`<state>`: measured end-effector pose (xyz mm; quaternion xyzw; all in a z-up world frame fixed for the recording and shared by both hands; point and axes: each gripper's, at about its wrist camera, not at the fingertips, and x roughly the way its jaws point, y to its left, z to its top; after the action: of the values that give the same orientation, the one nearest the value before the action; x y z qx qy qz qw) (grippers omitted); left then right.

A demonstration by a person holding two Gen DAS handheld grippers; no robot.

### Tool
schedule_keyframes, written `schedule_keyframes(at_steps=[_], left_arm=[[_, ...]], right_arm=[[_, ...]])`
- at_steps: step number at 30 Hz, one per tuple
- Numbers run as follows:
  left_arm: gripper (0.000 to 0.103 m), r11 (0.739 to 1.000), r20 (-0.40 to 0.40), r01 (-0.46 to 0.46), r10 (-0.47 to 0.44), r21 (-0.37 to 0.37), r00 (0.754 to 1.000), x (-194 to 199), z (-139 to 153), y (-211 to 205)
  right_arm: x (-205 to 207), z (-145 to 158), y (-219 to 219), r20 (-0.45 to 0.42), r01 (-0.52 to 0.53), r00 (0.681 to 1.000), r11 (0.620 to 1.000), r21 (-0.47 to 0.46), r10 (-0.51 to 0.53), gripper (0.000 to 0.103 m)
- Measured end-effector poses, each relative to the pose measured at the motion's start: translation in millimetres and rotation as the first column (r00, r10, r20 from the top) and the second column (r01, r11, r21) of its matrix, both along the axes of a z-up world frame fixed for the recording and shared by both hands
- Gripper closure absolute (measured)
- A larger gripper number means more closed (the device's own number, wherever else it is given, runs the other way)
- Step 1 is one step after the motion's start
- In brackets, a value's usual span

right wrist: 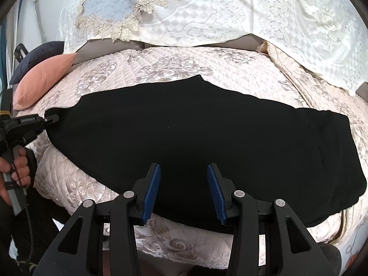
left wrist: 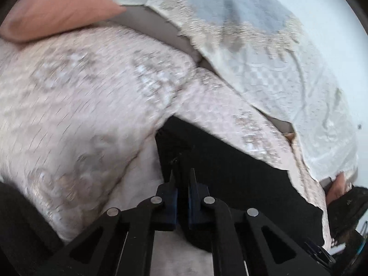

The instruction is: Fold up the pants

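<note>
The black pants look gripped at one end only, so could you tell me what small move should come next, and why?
Probably lower the right gripper onto the near edge of the black pants and close it. The left gripper is already shut on the pants' far-left end, while the right one hangs open above the cloth, holding nothing. The pants lie flat on the quilted bedspread, so folding likely needs both ends held.

I see the black pants [right wrist: 184, 138] spread flat and lengthwise across the quilted floral cover, folded so the legs seem to lie one over the other, though the dark cloth hides the seams. Their narrow end points toward the peach pillow; the wider end, with faint stitching, lies at the opposite side.
</note>
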<state>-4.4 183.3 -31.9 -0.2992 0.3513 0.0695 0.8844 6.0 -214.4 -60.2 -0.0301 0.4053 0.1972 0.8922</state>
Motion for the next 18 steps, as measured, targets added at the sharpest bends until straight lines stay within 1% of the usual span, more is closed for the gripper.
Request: schedule_keyframes(at_steps=[4, 6, 8, 10, 13, 16, 18], left_arm=[[0.096, 0.995, 0.061, 0.096, -0.097, 0.017, 0.993, 12.1, 29.4, -23.3], [0.096, 0.986, 0.094, 0.167, -0.168, 0.025, 0.981, 19.8, 43.0, -42.2], [0.096, 0.970, 0.119, 0.241, -0.243, 0.029, 0.963, 27.9, 53.6, -64.7], [0.096, 0.947, 0.136, 0.318, -0.321, 0.045, 0.937, 34.7, 59.7, -90.5], [0.096, 0.896, 0.143, 0.441, -0.444, 0.054, 0.885, 45.2, 58.2, -134.6], [0.096, 0.836, 0.117, 0.547, -0.548, 0.048, 0.828, 50.4, 42.0, -174.0], [0.096, 0.799, 0.073, 0.600, -0.601, 0.033, 0.796, 53.7, 22.8, -196.4]], right_arm=[[1.4, 1.6, -10.9, 0.001, 0.028, 1.000, 0.999, 0.030, -0.029, 0.060], [1.6, 2.6, -16.3, 0.004, 0.042, 0.999, 0.998, 0.041, -0.042, 0.060], [1.5, 3.5, -21.7, 0.006, 0.055, 0.998, 0.997, 0.049, -0.055, 0.060], [0.9, 4.3, -26.9, 0.008, 0.068, 0.998, 0.996, 0.053, -0.068, 0.060], [-0.3, 4.7, -35.0, 0.007, 0.088, 0.996, 0.994, 0.057, -0.089, 0.060], [-2.0, 2.9, -45.8, 0.000, 0.113, 0.994, 0.992, 0.061, -0.114, 0.060], [-2.6, 0.8, -52.2, -0.009, 0.128, 0.992, 0.990, 0.061, -0.128, 0.060]])
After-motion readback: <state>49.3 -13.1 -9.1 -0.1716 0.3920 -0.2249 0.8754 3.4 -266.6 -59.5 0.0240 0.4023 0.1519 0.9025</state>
